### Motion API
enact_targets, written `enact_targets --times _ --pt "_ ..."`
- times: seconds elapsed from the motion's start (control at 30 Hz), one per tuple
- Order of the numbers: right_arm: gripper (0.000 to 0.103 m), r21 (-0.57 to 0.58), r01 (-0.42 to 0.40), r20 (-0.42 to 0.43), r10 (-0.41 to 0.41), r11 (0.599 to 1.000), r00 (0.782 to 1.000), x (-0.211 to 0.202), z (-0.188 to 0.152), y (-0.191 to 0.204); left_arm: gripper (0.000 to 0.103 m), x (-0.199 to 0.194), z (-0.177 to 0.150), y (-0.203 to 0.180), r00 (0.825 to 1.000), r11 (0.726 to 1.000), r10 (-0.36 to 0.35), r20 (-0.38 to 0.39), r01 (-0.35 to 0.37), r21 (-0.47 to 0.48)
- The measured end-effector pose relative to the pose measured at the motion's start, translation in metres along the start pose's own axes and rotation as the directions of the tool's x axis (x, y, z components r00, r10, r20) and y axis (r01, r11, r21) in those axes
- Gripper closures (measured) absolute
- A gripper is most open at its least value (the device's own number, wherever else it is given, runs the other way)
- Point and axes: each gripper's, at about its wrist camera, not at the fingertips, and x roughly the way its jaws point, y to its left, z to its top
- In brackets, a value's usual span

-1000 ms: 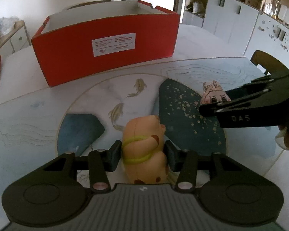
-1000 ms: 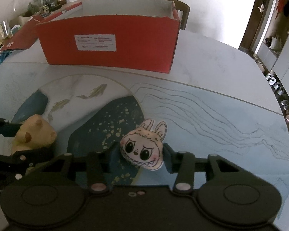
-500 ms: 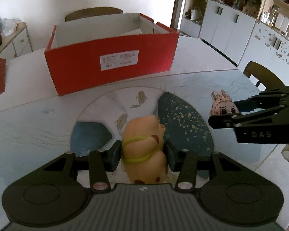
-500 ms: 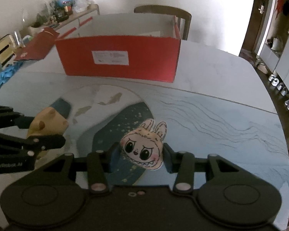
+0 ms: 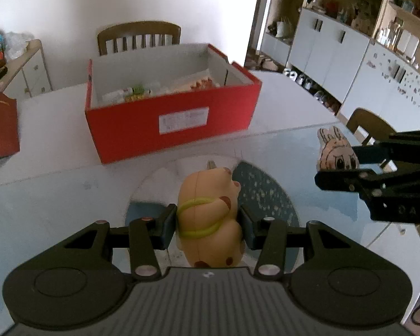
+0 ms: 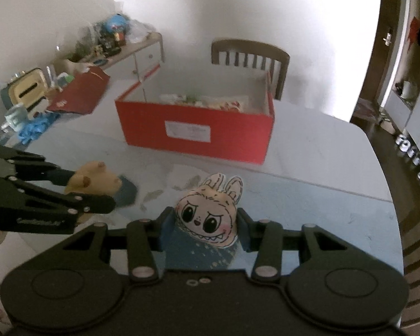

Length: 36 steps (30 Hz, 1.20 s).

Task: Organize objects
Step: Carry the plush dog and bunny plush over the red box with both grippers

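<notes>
My left gripper (image 5: 207, 224) is shut on a tan squishy animal toy (image 5: 208, 212) with a yellow-green band, held above the table. It also shows in the right wrist view (image 6: 93, 179). My right gripper (image 6: 203, 225) is shut on a cream bunny-eared monster face toy (image 6: 210, 212), also held up; the toy shows in the left wrist view (image 5: 334, 151). An open red box (image 5: 170, 112) with several small items inside stands on the table ahead of both grippers, and also shows in the right wrist view (image 6: 198, 126).
The table (image 6: 322, 154) has a blue and white fish-pattern mat (image 5: 266, 196). A red lid (image 6: 79, 93) and blue gloves (image 6: 35, 128) lie at the left. Wooden chairs (image 5: 138, 37) stand behind and beside the table. Cabinets (image 5: 350, 56) line the right wall.
Both grippers have risen with their toys, so the inside of the red box has come into view and the box looks farther and lower.
</notes>
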Motion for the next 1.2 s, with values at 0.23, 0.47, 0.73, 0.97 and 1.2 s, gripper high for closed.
enact_targets --times 0.23,0.47,0.73,0.97,1.2 --pt "0.058 -0.034 -0.032 0.011 0.032 0.999 0.999 -0.008 0.035 0.005 0.056 -0.013 0.04 0.015 0.999 1.0 -0.005 0.038 0.005 0.004" --pt "0.058 -0.058 -0.023 0.027 0.025 0.998 0.999 -0.004 0.074 0.003 0.056 -0.018 0.083 0.032 0.996 0.999 0.009 0.085 -0.013 0.047" --pt "0.058 -0.028 -0.007 0.047 0.009 1.0 0.999 0.012 0.119 -0.004 0.056 -0.009 0.126 0.048 0.995 0.99 0.03 0.092 -0.042 0.134" --pt "0.057 -0.05 -0.01 0.03 0.011 0.999 0.999 0.043 0.145 0.003 0.056 0.016 0.164 0.069 0.997 0.992 0.022 0.072 -0.031 0.122" --pt "0.057 -0.063 0.026 0.021 -0.025 0.998 0.999 0.081 0.158 0.008 0.056 0.049 0.181 0.076 0.998 0.983 0.046 0.052 -0.054 0.176"
